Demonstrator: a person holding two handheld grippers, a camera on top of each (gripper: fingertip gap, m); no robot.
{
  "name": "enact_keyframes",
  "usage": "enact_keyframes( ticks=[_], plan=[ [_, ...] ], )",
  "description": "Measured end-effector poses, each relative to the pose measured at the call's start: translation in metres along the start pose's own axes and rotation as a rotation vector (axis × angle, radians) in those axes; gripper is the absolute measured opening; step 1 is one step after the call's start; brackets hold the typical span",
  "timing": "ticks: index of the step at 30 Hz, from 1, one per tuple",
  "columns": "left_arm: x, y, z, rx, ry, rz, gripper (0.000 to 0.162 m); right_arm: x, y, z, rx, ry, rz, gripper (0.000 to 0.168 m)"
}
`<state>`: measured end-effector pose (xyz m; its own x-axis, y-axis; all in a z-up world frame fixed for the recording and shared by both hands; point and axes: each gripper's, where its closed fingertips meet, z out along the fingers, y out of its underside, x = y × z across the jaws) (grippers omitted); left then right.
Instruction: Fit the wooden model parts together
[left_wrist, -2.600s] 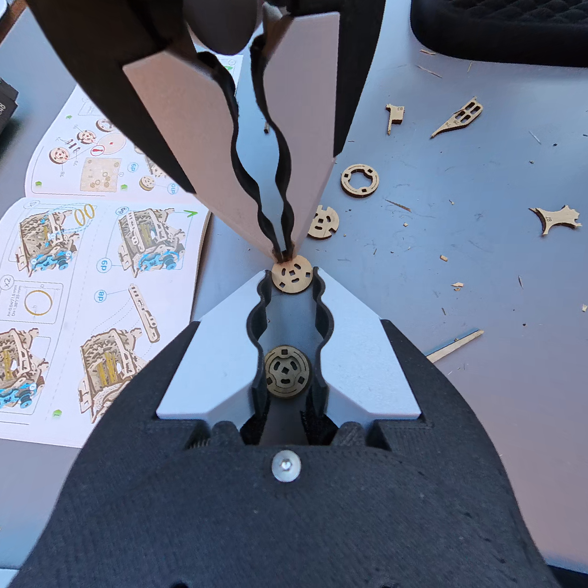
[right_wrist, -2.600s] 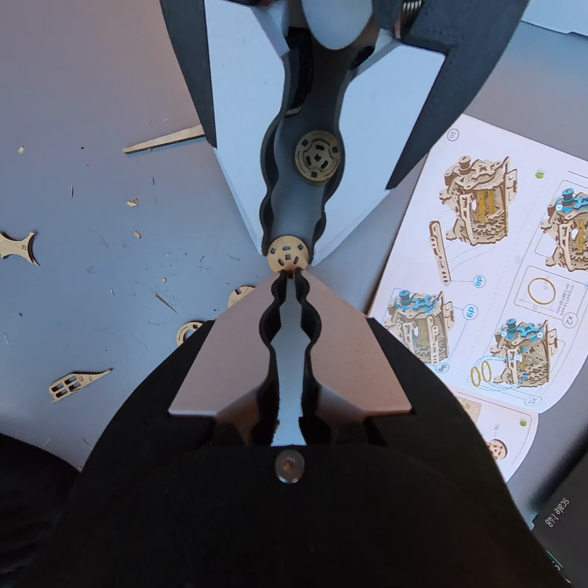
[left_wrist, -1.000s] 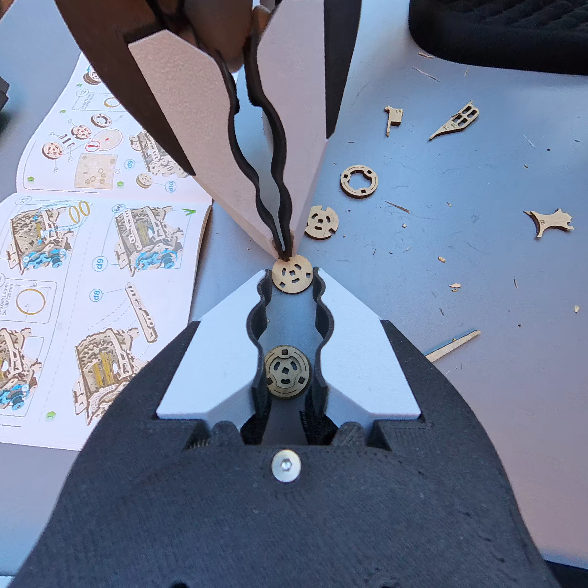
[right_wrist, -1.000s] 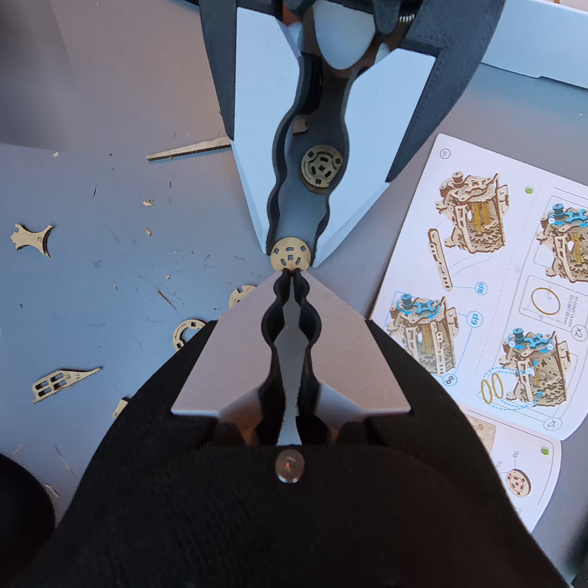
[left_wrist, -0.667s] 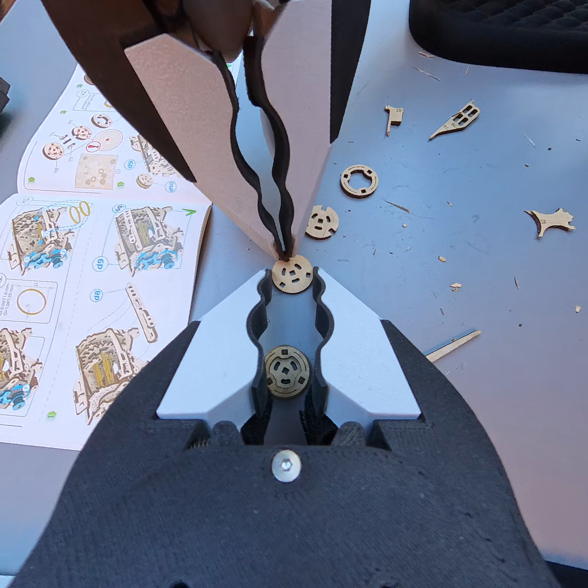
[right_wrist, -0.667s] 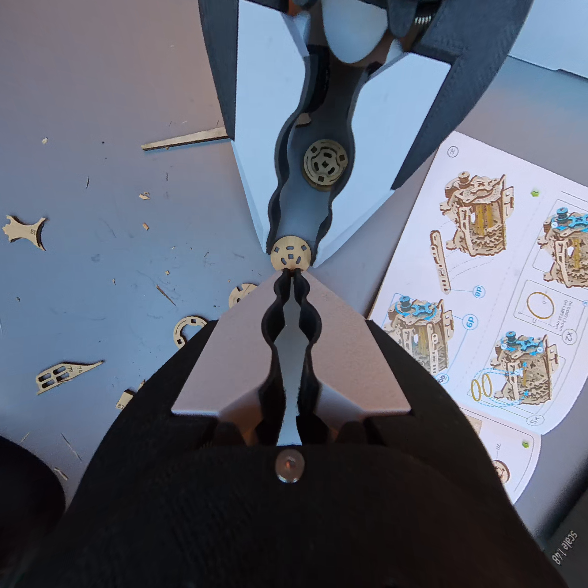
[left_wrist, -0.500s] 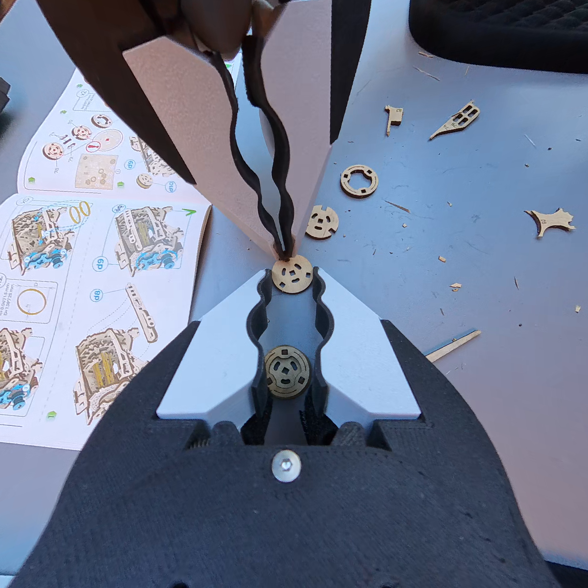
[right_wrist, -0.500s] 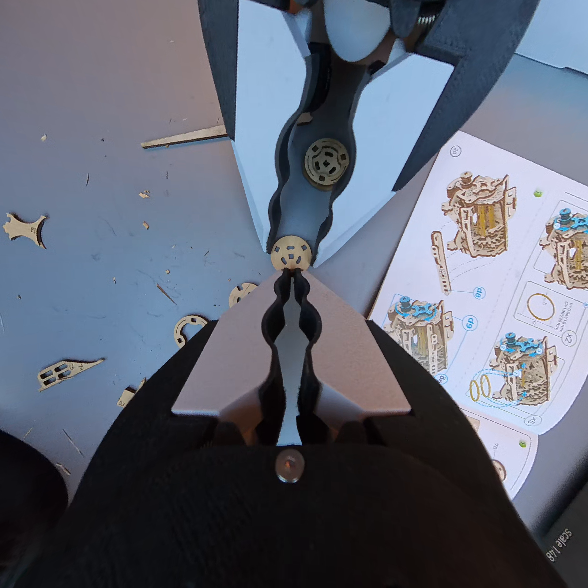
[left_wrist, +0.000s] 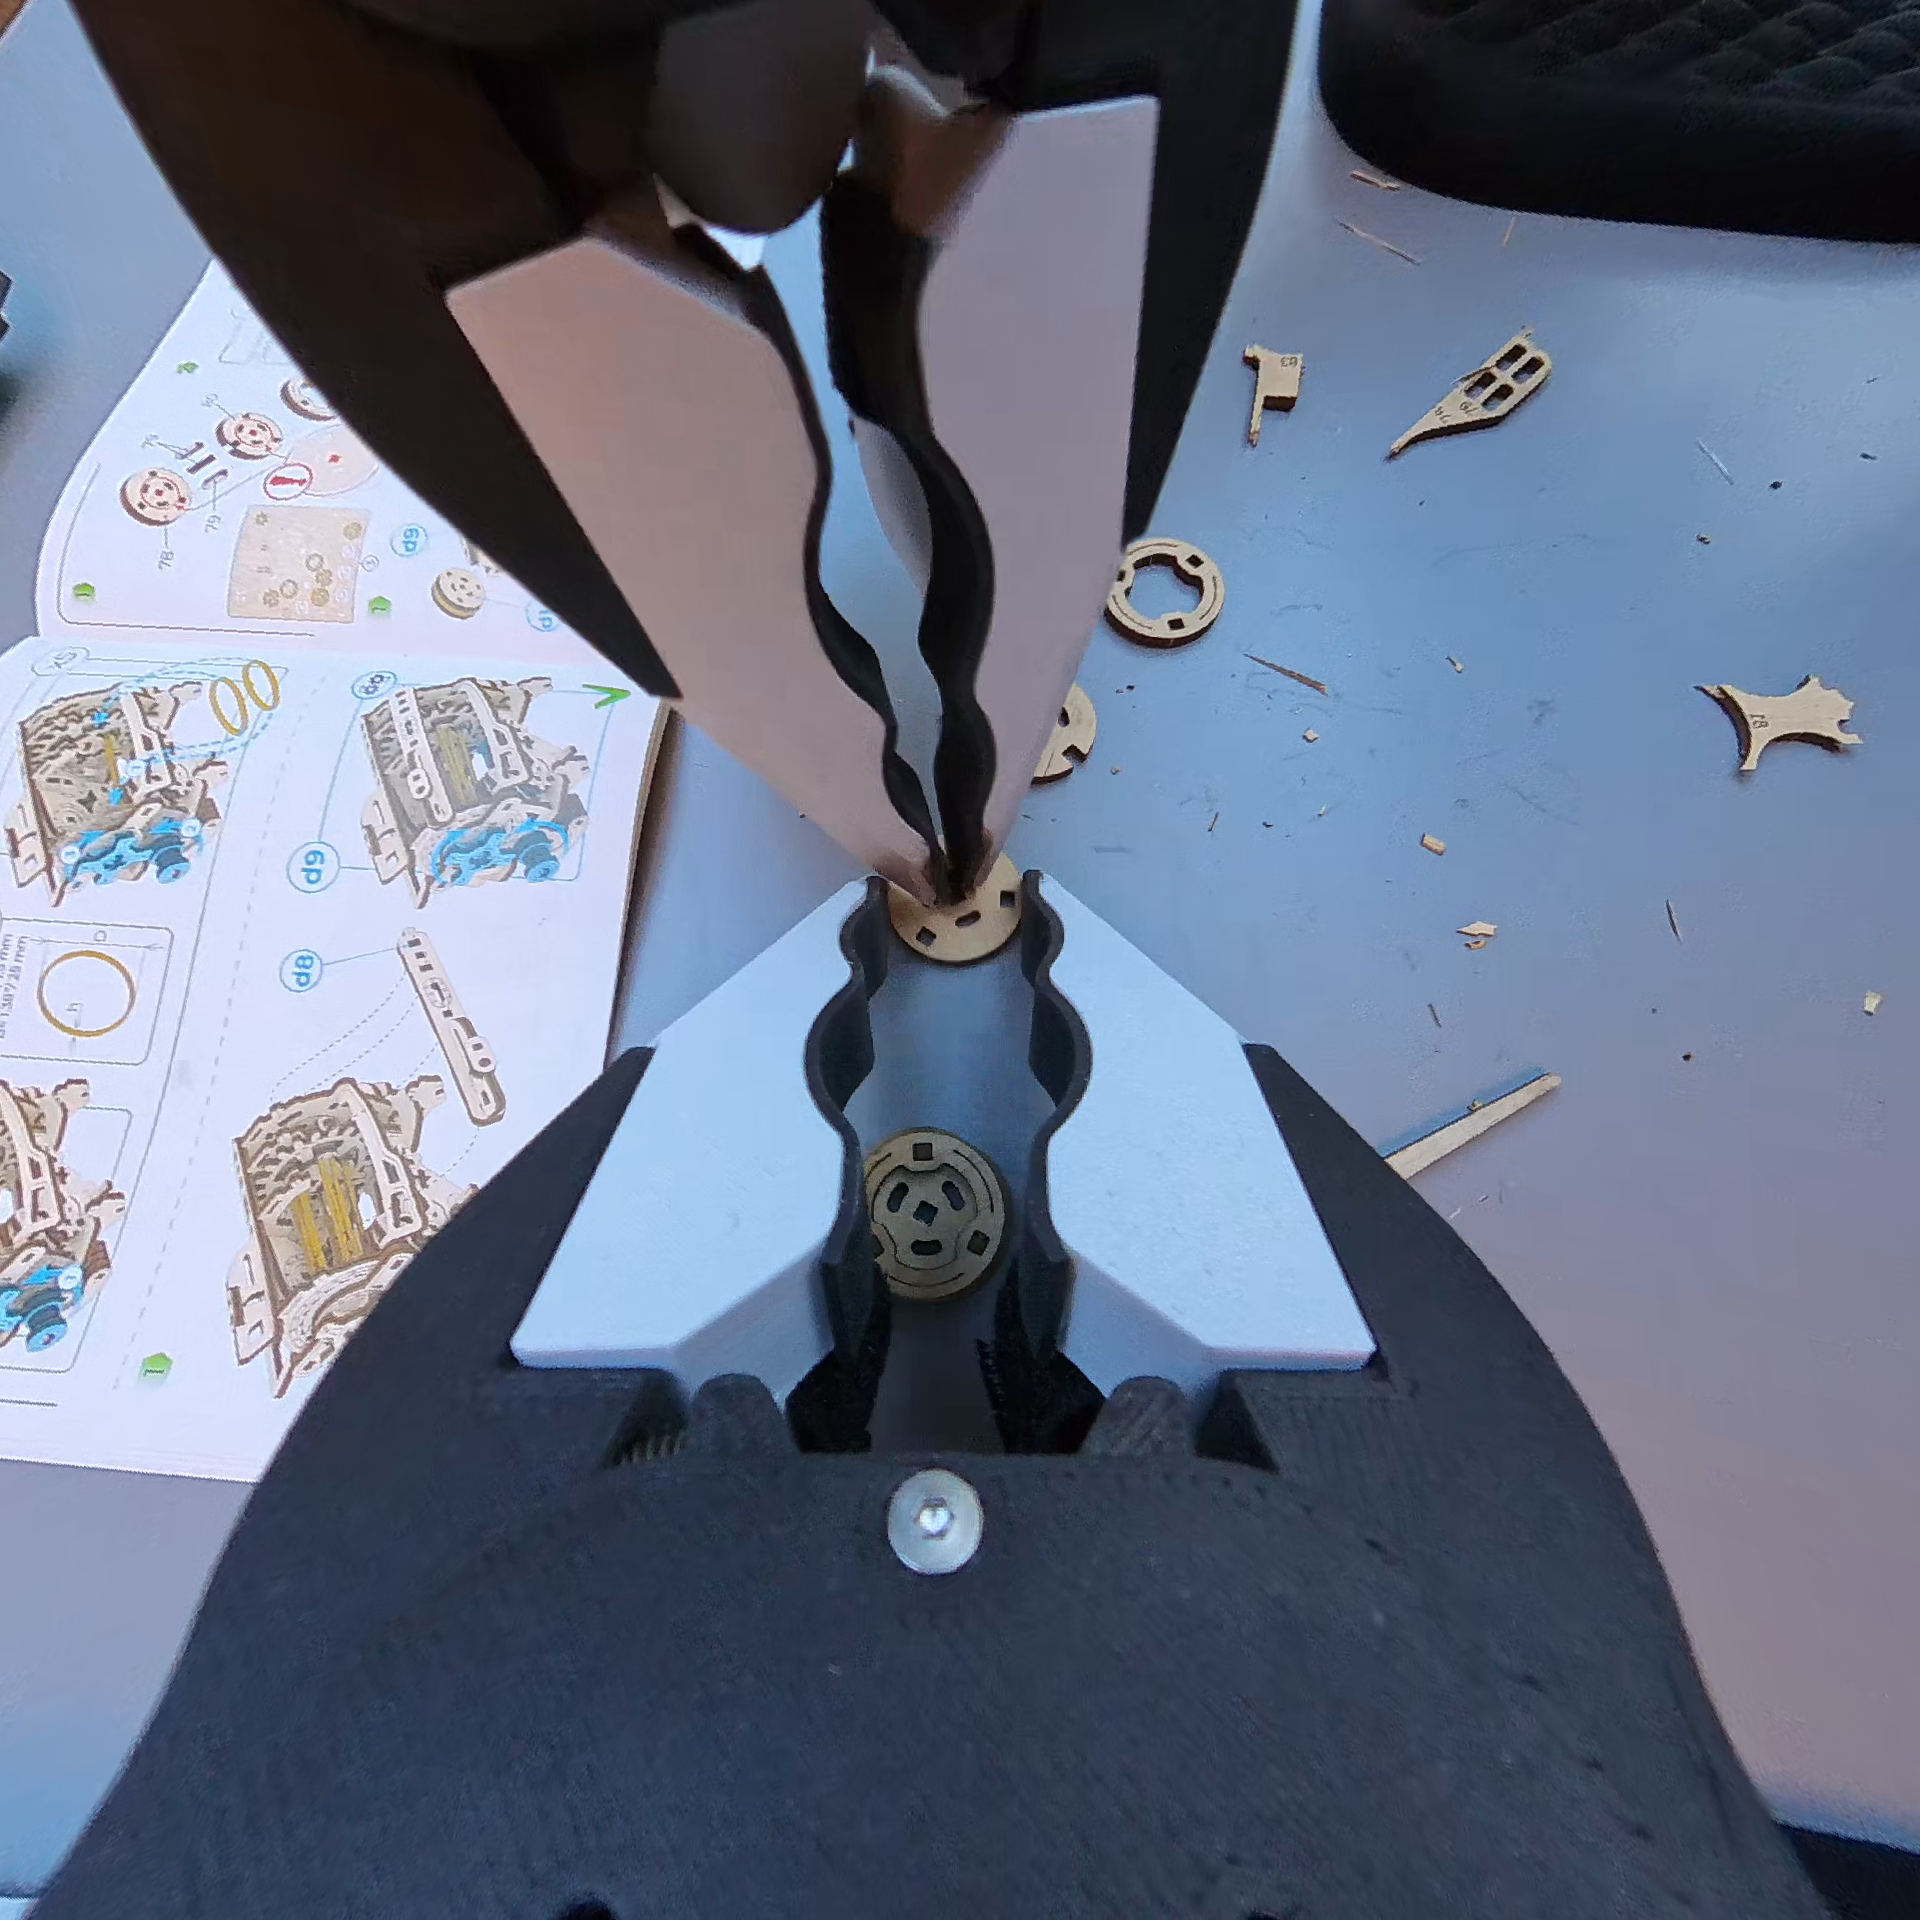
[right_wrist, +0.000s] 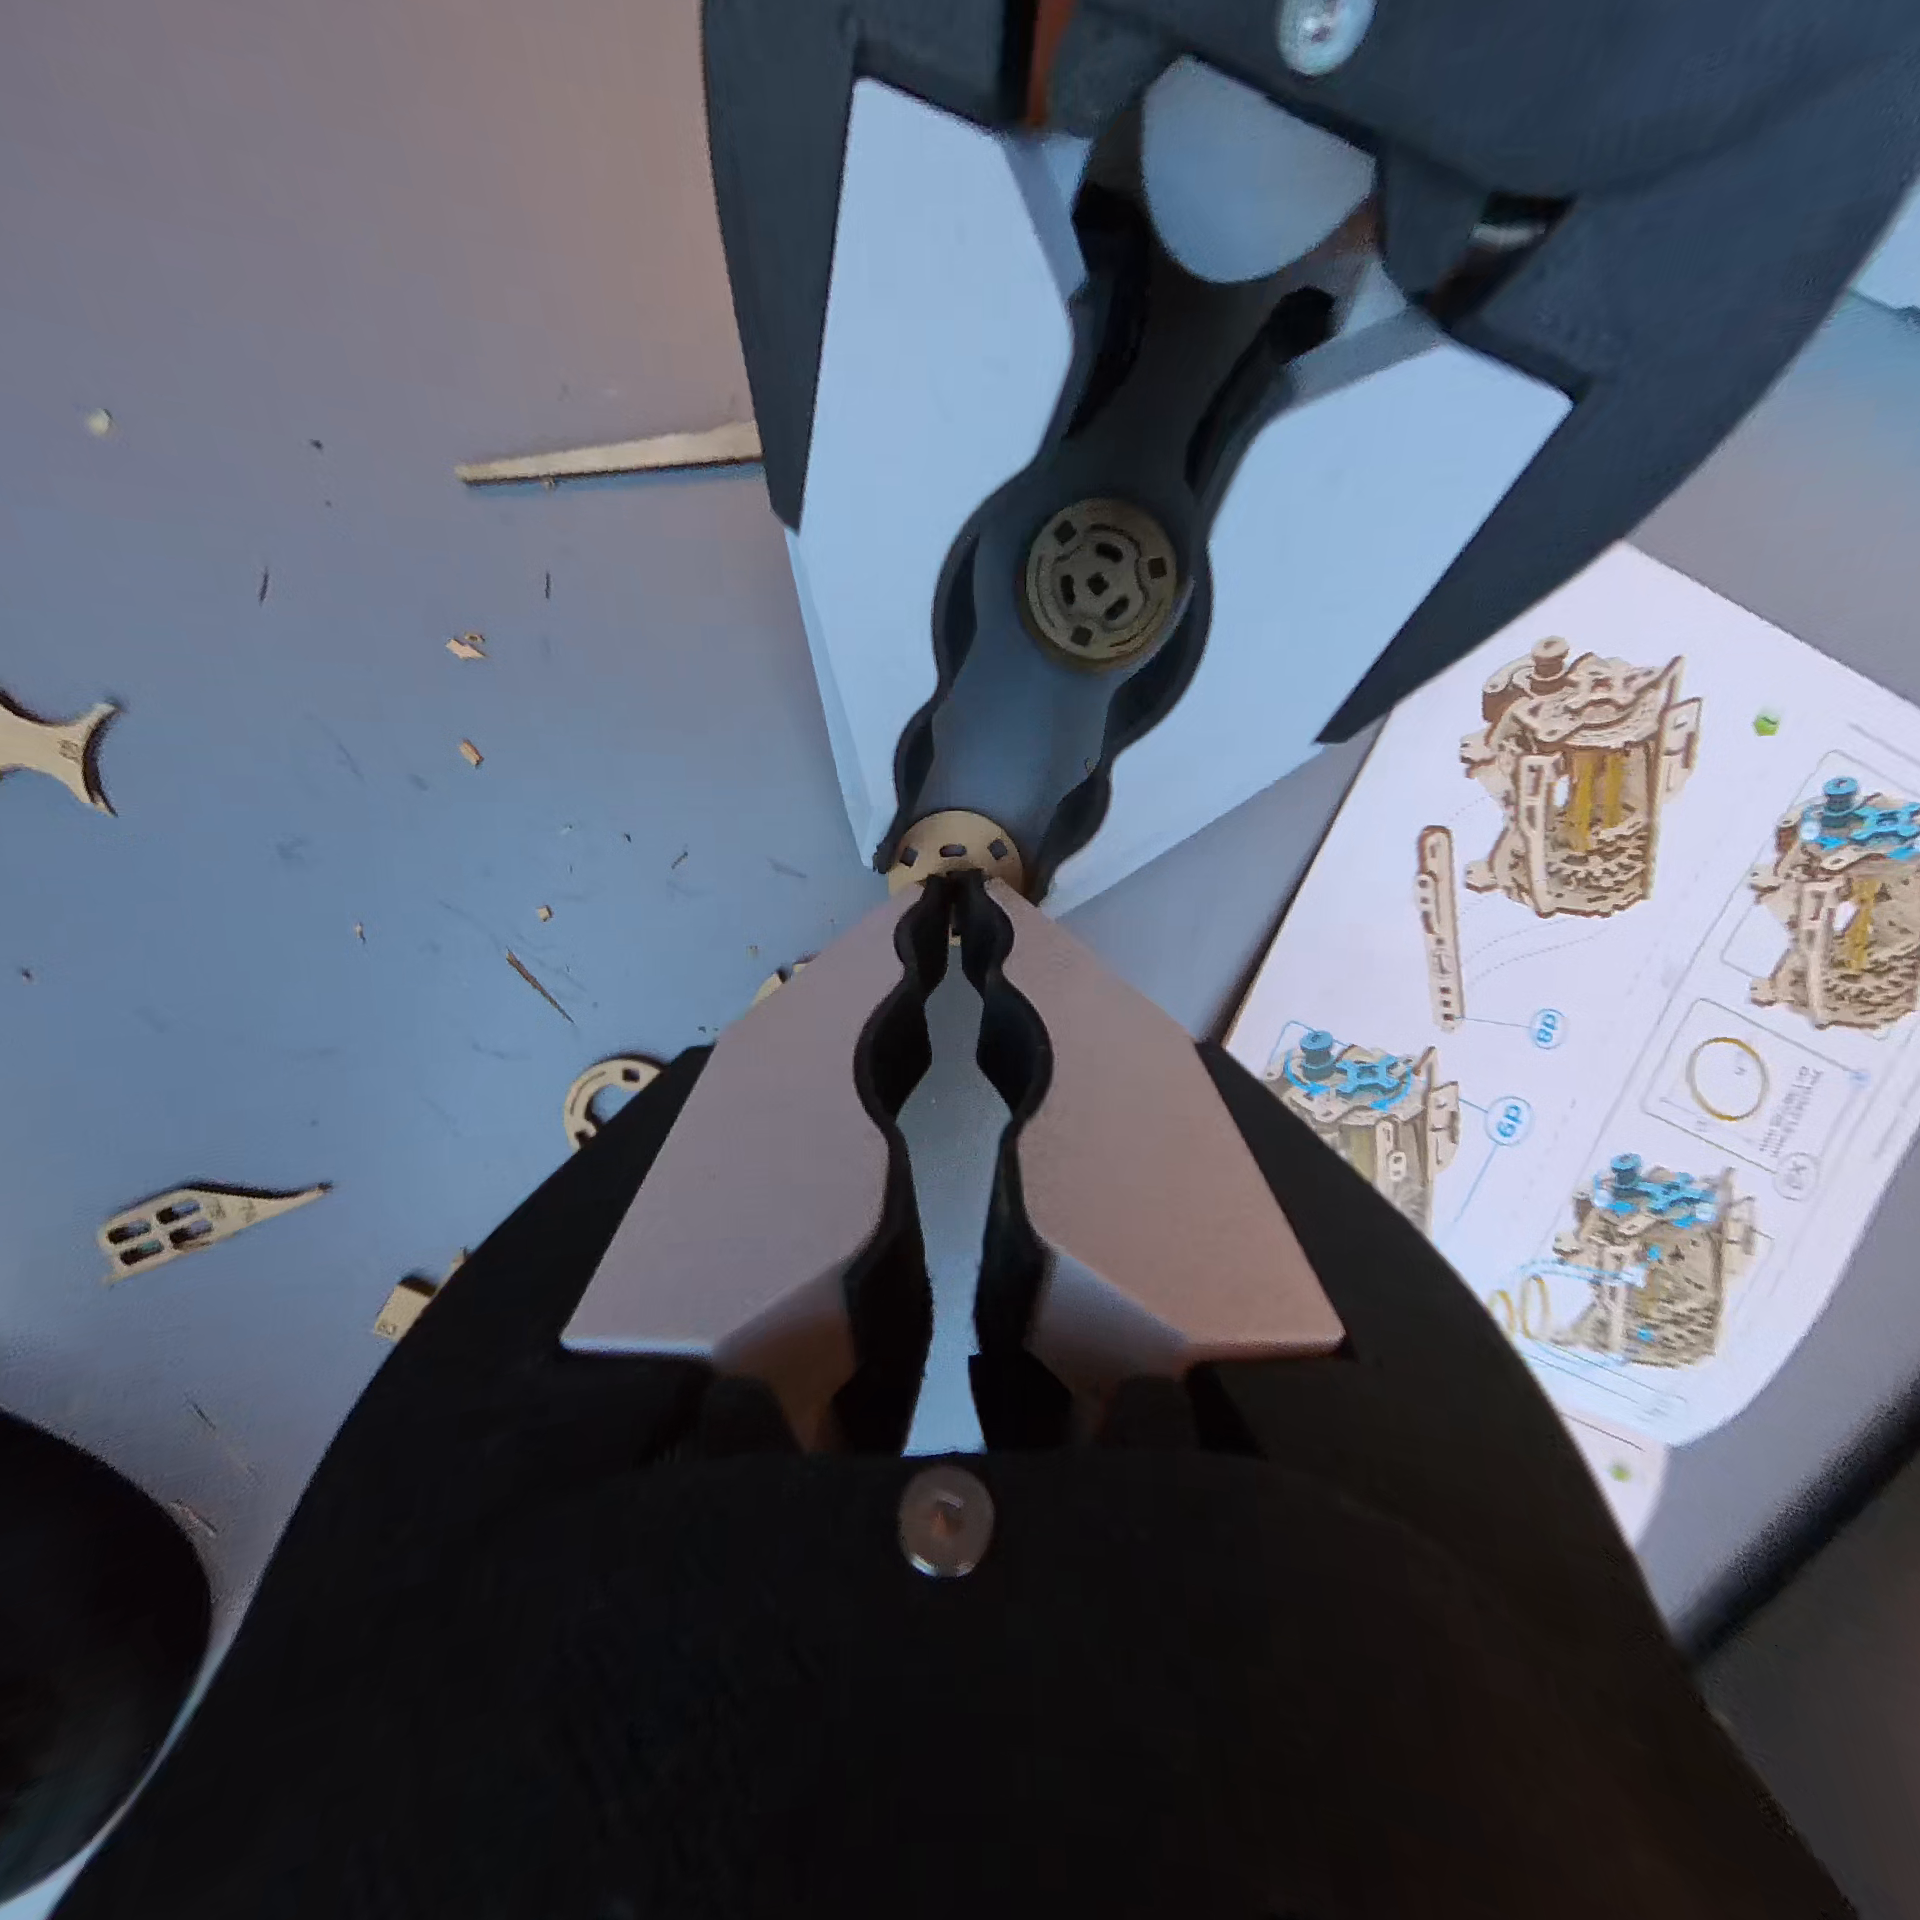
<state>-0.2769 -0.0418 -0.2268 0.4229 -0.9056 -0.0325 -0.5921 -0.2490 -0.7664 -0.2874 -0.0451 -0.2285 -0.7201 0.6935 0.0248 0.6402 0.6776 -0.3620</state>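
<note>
My left gripper is shut on a small pale wooden disc with slots, held flat between its fingertips. A darker round wooden part sits farther back in the gap between the same fingers. My right gripper comes in from the opposite side, its jaws shut and its tips on the disc's far edge. In the right wrist view, the right gripper touches the disc, which shows nearly edge-on; the darker part shows behind it. I cannot make out anything pinched in the right tips.
An open instruction booklet lies on the grey table, left of the grippers. Loose wooden parts lie to the right: a ring, a notched disc, a star-like piece, a pointed piece and a sliver. A black pad lies at the far right. The grippers are tip to tip, or close to it. The pointed piece is about 15 cm from both grippers' fingertips. It turns up in the right wrist view as well.
The right gripper has closed in, so its tips now overlap the disc's edge. In the right wrist view the left gripper looms larger and the disc shows more edge-on.
</note>
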Motion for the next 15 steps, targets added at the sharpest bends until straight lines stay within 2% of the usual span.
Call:
enact_keyframes(
  ticks=[2, 4, 7, 10, 15],
  plan=[
    [-0.001, 0.000, -0.001, 0.001, -0.030, 0.018, 0.024, 0.002, 0.000, -0.001, -0.052, 0.057, -0.061, 0.001],
    [0.000, 0.000, 0.000, 0.001, -0.023, 0.022, 0.024, 0.002, 0.001, -0.004, -0.033, 0.046, -0.046, 0.001],
    [0.000, 0.000, -0.001, 0.001, -0.018, 0.018, 0.024, 0.002, -0.010, -0.016, 0.082, 0.011, 0.010, 0.001],
    [0.002, 0.001, -0.001, 0.001, -0.009, 0.018, 0.024, 0.012, -0.007, -0.023, 0.153, 0.052, 0.076, 0.001],
    [0.004, 0.001, -0.002, 0.002, 0.003, 0.030, 0.024, 0.015, -0.007, -0.028, 0.416, -0.041, 0.435, 0.001]
  ],
)
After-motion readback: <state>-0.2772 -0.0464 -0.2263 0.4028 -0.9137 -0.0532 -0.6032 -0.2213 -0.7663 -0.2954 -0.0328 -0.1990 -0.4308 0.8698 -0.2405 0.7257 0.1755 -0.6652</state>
